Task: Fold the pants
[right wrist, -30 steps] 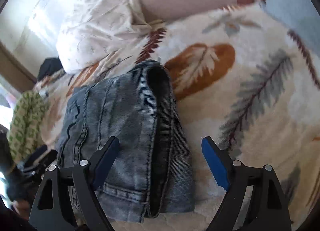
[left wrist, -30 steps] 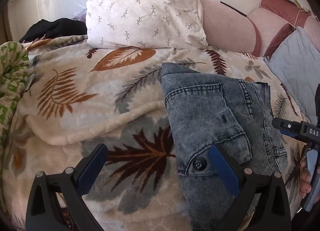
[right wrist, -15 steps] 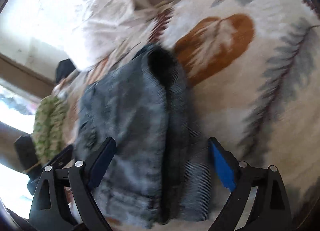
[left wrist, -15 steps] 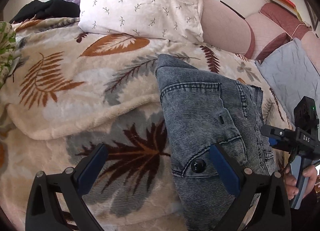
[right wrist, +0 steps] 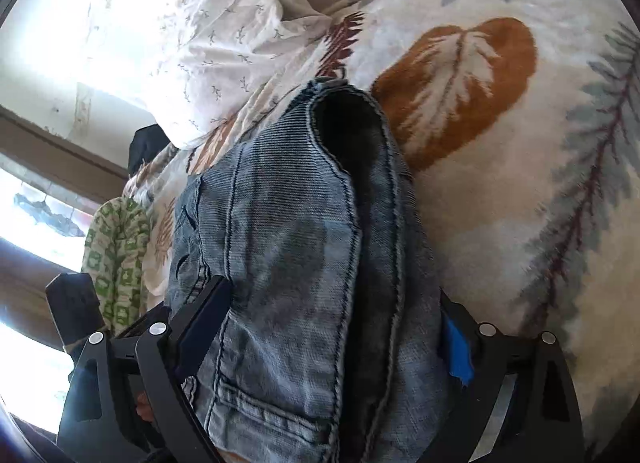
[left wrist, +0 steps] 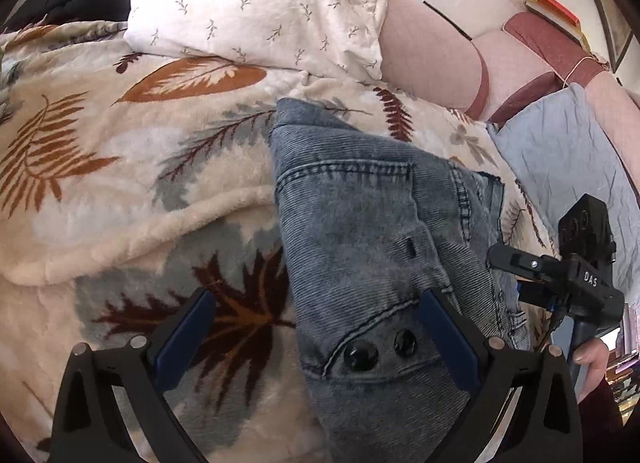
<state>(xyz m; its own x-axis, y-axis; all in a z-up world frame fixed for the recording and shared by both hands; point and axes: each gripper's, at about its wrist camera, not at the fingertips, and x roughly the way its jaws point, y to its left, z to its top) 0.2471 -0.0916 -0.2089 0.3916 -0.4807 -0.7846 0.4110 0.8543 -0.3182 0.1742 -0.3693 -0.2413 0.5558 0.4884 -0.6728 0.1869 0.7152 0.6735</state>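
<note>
The blue-grey denim pants [left wrist: 360,231] lie folded into a thick bundle on the leaf-print blanket [left wrist: 120,183]. My left gripper [left wrist: 316,339] is open and held over the bundle's near left edge, with one finger over the blanket and one over the denim by two dark buttons [left wrist: 380,349]. My right gripper [right wrist: 328,339] is open wide with its fingers on either side of the bundle [right wrist: 288,263], denim lying between them. It also shows at the right of the left wrist view [left wrist: 516,275], at the bundle's right edge.
A white sprigged pillow [left wrist: 260,3] and pink cushions [left wrist: 432,59] lie at the bed's head. A pale blue quilted cushion [left wrist: 568,167] is at the right. Dark clothing [left wrist: 72,3] is at the far left. A green patterned cloth [right wrist: 116,259] lies beyond the pants.
My right gripper has moved forward so the folded pants now sit between its fingers. My left gripper has closed in on the bundle's near edge; a second button has come into view.
</note>
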